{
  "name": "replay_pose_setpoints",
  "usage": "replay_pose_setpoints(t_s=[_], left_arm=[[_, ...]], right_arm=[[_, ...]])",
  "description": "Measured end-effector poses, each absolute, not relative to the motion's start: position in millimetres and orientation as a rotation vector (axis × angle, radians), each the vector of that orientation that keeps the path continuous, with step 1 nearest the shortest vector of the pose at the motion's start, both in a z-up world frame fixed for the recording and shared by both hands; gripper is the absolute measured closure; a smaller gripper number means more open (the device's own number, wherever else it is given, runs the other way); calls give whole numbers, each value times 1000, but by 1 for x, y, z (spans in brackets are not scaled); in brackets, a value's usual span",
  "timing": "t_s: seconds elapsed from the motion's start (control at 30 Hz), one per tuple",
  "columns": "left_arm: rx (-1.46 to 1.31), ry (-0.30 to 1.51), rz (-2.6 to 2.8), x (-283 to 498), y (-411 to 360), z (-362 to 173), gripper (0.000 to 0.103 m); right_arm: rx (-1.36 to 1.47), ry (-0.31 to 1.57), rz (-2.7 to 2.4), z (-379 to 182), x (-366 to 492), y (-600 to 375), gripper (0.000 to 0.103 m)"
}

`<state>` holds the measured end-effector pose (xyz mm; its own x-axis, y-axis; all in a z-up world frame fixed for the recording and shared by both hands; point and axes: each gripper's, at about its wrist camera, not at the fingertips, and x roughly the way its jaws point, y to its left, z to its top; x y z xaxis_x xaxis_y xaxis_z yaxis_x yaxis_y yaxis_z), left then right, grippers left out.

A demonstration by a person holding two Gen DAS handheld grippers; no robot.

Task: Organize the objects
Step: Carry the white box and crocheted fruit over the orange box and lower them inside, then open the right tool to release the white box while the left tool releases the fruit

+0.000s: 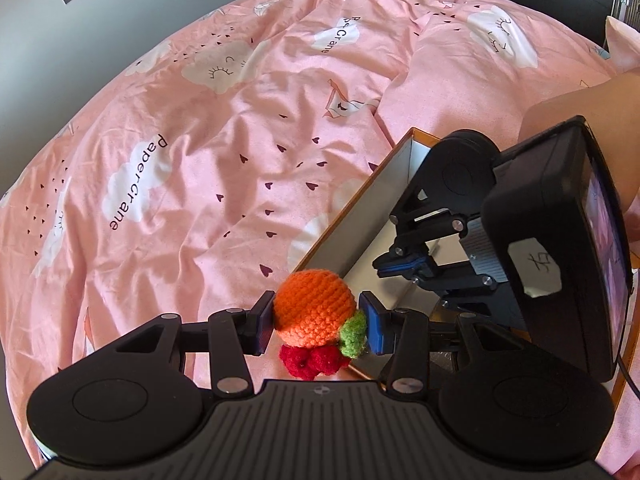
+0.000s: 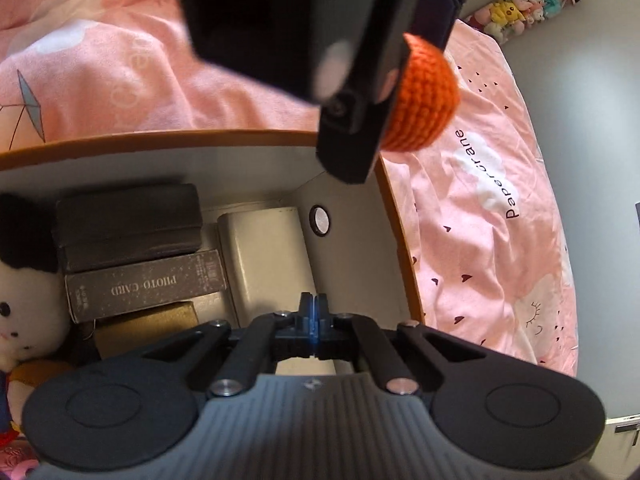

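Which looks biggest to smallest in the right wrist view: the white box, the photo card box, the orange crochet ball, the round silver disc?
1. White box and photo card box: they look alike, so unranked.
2. Orange crochet ball: partly hidden and nearer the camera, so unsure.
3. Silver disc: clearly smallest.

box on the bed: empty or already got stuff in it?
Not empty. The box holds dark cases, a photo-card pack, a white case and a plush toy.

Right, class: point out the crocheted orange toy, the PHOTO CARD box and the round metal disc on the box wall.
crocheted orange toy point(image 1: 314, 310): left wrist view, its orange body.
PHOTO CARD box point(image 2: 146, 286): right wrist view, its lettered side.
round metal disc point(image 2: 320, 220): right wrist view, its centre.
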<state>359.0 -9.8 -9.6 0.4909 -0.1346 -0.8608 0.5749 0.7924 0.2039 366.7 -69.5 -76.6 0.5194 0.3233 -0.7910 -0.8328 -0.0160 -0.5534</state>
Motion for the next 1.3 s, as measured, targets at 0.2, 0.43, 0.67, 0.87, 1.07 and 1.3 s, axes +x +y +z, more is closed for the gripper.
replay_pose_setpoints(t_s=[0.2,0.43,0.67,0.87,1.07,1.3], left_arm=[[516,968,-505,355,-24,-12,52],[507,970,-606,350,-61,-27,52],[515,999,-684,356,-103,-58,52],[539,1046,-688,362,-117,-75,50],[538,1046,-665,356,-112,-70,41],[516,1005,-633,337,-101,-43,36]], right_arm=[[-1151,595,956,-57,371,-92,103],[-894,720,865,-23,371,-145,101],[-752,772,801,-18,360,-185,92],[-733,779,785,-24,362,-197,82],[-716,778,781,-26,360,-200,78],[-709,756,787,-14,340,-197,76]])
